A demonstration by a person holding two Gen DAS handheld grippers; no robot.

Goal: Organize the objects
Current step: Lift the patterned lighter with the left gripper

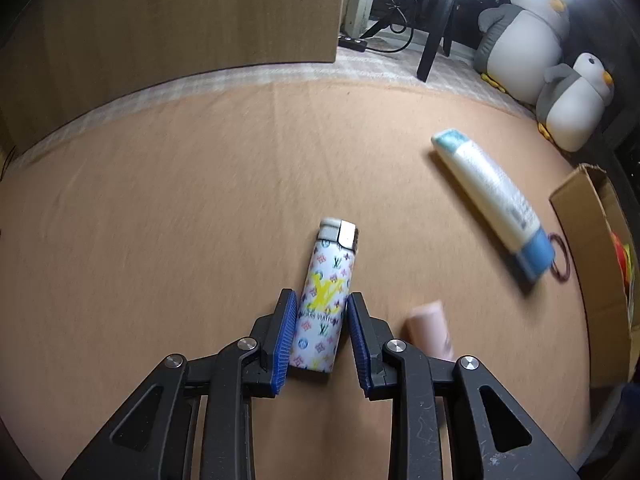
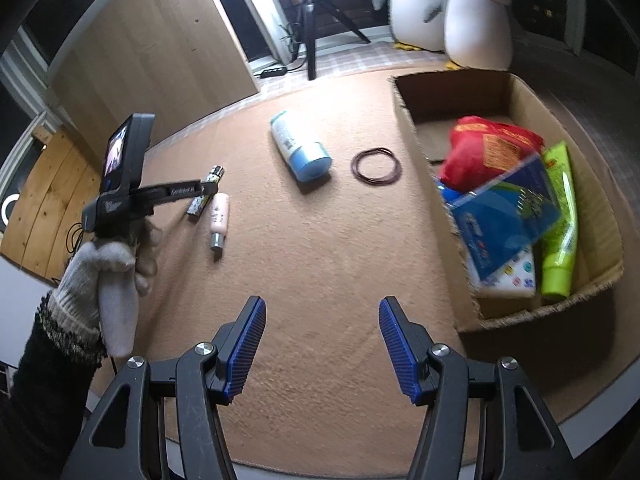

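Left wrist view shows the left tongs [image 1: 322,304] clamped on the patterned lighter [image 1: 322,304], lying left of the cardboard box [image 2: 404,92], likely its destination; the right tongs [image 2: 322,308] gape, empty.

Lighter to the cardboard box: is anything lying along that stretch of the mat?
Yes. The lighter, between the left tongs, has the white-and-blue bottle and rubber bands lying between it and the box.
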